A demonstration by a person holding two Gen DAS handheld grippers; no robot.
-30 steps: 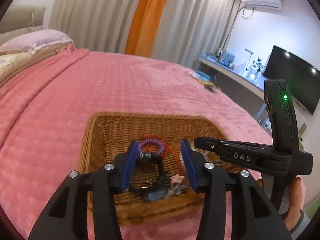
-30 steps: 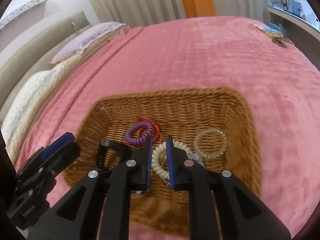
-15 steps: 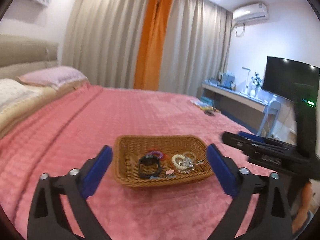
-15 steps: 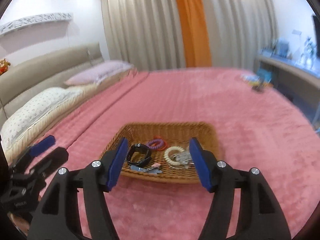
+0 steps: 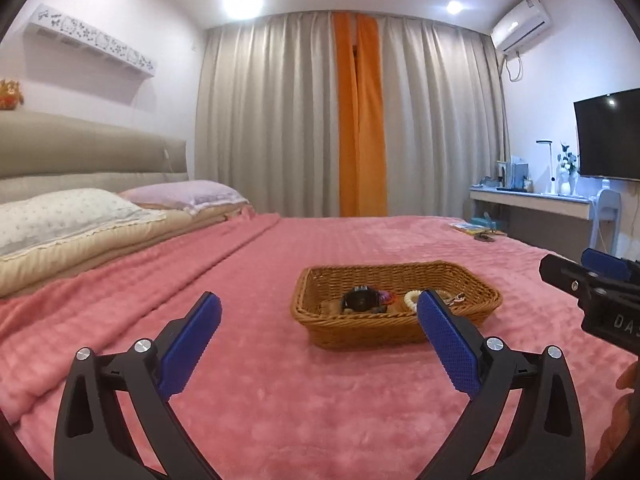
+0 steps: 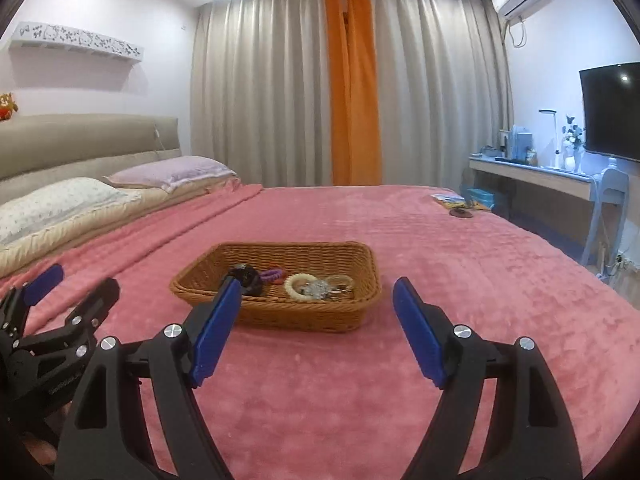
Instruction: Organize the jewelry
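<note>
A brown wicker basket (image 5: 396, 332) (image 6: 280, 316) sits on the pink bedspread (image 5: 280, 400). In it lie a black watch (image 5: 360, 300) (image 6: 248, 276), a purple coil band (image 6: 272, 273), a cream bead bracelet (image 6: 300, 286) and a clear bracelet (image 6: 340, 280). My left gripper (image 5: 318, 300) hovers well back from the basket, open wide and empty. My right gripper (image 6: 317, 285) is also short of the basket; its jaws are opening with nothing between them. Each gripper shows at the edge of the other's view: right gripper (image 5: 592, 276), left gripper (image 6: 60, 292).
Pillows (image 5: 80, 212) and a padded headboard (image 5: 80, 152) lie to the left. At the bed's far right corner are a book (image 6: 452, 200) and a small dark item (image 6: 460, 213). A desk (image 6: 532, 176), a chair (image 6: 608, 208) and a TV (image 6: 612, 108) stand to the right.
Both grippers drew back from over the basket and tilted up towards level. Their jaws spread from narrow to wide, and the jewelry stayed in the basket.
</note>
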